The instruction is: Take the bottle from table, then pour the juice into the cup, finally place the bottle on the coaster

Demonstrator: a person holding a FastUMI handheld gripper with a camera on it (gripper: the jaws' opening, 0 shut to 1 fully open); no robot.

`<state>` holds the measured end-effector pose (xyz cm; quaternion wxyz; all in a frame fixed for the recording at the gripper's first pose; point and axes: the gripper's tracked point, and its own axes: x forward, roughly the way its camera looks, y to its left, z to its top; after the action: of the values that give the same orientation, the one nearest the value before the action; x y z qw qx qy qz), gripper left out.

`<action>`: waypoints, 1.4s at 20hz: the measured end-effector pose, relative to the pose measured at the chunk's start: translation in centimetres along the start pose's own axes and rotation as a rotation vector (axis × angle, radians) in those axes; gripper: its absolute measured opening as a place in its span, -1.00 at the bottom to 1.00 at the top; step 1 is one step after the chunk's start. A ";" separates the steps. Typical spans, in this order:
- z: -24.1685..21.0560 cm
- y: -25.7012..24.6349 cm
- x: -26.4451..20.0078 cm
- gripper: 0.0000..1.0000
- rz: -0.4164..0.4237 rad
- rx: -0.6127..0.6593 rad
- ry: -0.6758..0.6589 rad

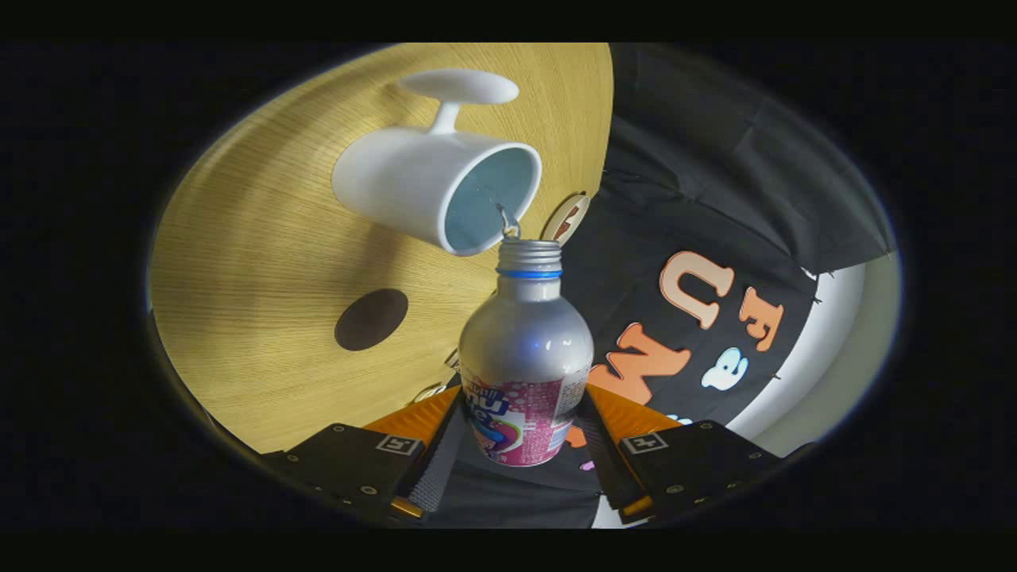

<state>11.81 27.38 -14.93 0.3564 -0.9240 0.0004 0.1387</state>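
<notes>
Pour step under way, judged from tilt of the view. At left of frame, wooden tabletop (262, 262) fills the upper left, appearing rotated because the gripper is rolled over. On it, lower left of centre, a dark round coaster (371, 318), bare, well apart from the cup. Above and right of the coaster, white mug (433, 187) with its handle toward the top of frame; its pale blue interior faces the bottle mouth. At frame centre, silver aluminium bottle (526, 357) with blue neck ring and pink label, uncapped, threaded mouth just at the mug's rim. A small glint of liquid at the lip, between mouth and rim; likely juice starting to run, though the fisheye is too coarse here to be sure any has reached the cup. Just right of the mouth, a small oval wooden tag (566, 218) at the table edge. Bottom of frame: gripper (520, 445) clamped on the bottle's labelled lower body, both fingers pressing its sides. Status: bottle taken from table, done. Pour begun or about to begin; level in the mug not readable. Left to do: finish pour, right the bottle, set it on the coaster.
</notes>
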 end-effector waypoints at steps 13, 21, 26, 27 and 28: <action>0.4 -0.9 -0.2 0.53 -0.015 -0.125 0.006; 0.3 -1.2 -0.2 0.53 -0.016 -0.178 0.010; 0.0 -1.1 0.1 0.53 -0.005 -0.143 0.007; -0.1 -1.1 0.1 0.53 -0.005 -0.126 0.014; 0.0 -0.9 0.1 0.53 -0.002 -0.102 0.009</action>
<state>12.04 28.10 -14.39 0.3091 -0.9415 -0.0062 0.1340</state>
